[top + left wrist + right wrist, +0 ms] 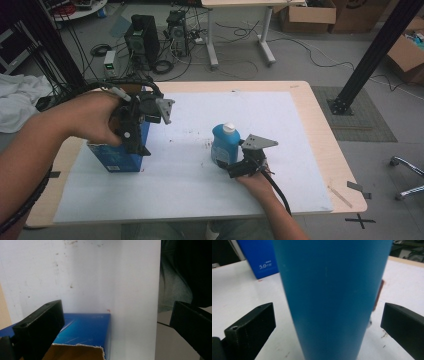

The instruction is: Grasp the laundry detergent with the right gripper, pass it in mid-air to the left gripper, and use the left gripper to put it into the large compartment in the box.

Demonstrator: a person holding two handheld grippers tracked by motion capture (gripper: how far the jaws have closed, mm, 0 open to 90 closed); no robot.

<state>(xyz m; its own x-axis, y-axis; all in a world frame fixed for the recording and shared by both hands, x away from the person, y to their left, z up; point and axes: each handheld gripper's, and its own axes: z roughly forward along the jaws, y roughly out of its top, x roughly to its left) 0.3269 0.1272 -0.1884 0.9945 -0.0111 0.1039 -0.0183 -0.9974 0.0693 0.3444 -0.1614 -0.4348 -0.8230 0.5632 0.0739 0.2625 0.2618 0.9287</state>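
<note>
A blue bottle (225,144) with a white cap (228,127) stands upright near the middle of the white mat (280,130). My right gripper (232,165) is at its near side, open. In the right gripper view the bottle (332,297) rises between the wide-apart jaws of the right gripper (328,320), with a gap on each side. A blue cardboard box (116,158) stands at the mat's left. My left gripper (136,147) hangs over it, pointing down. In the left gripper view, that gripper (117,315) is open above the box's blue side (85,327) and a torn brown flap (75,352).
The mat lies on a light wooden table (325,130). The blue box (262,260) stands beyond the bottle in the right gripper view. On the floor beyond the table are computer towers (142,37), cables and cardboard boxes (307,15). A black frame post (372,55) stands at the right.
</note>
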